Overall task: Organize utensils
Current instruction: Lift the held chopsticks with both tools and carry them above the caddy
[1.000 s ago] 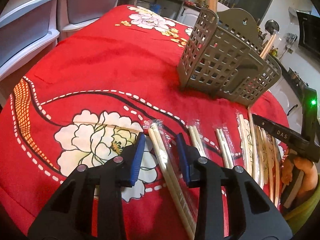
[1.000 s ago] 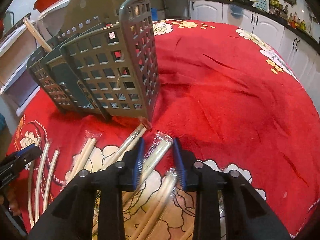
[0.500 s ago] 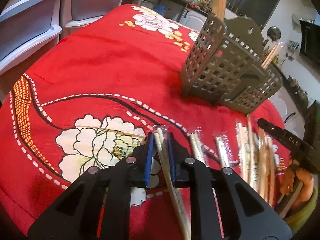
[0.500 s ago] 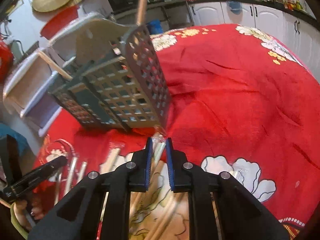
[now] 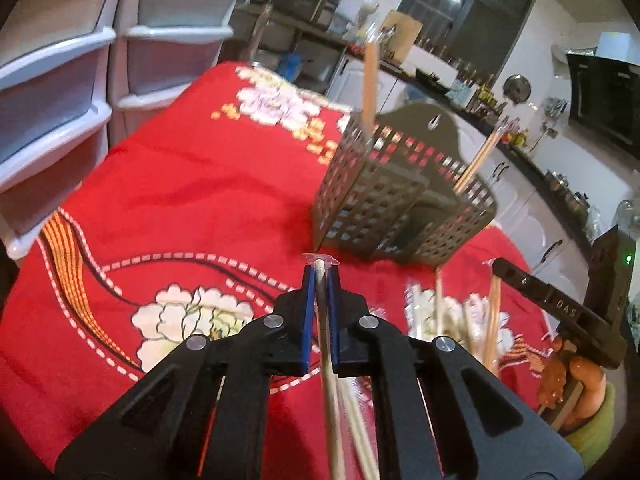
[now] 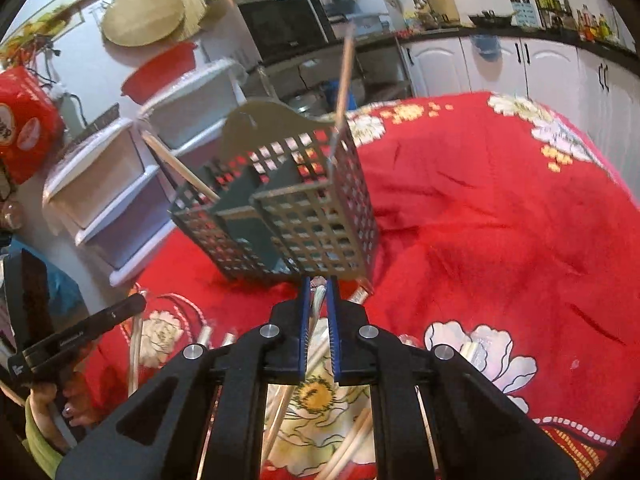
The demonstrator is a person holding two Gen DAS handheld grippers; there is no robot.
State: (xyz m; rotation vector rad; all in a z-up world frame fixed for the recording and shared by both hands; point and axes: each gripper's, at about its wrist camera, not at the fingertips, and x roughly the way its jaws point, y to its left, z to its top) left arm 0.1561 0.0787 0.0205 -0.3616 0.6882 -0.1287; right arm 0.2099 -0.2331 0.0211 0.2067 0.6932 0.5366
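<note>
Left tongs (image 5: 320,280) clamped a wrapped chopstick pair (image 5: 326,344) mid-frame; right tongs (image 6: 318,288) clamped another (image 6: 316,308). Basket (image 5: 384,200) sat upper right. Light, stiff, slick wrapper; likely best gripped near end.

Loose chopsticks (image 5: 460,320) blurred, btm cut off

Both wrist views face the caddy (image 5: 404,200) closely.

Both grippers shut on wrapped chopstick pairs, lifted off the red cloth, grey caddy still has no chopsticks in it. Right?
Not quite. The grey caddy already holds chopsticks: one stands at its far corner and another leans out the other side, seen in both wrist views. The left gripper and right gripper are each shut on a wrapped pair.
</note>
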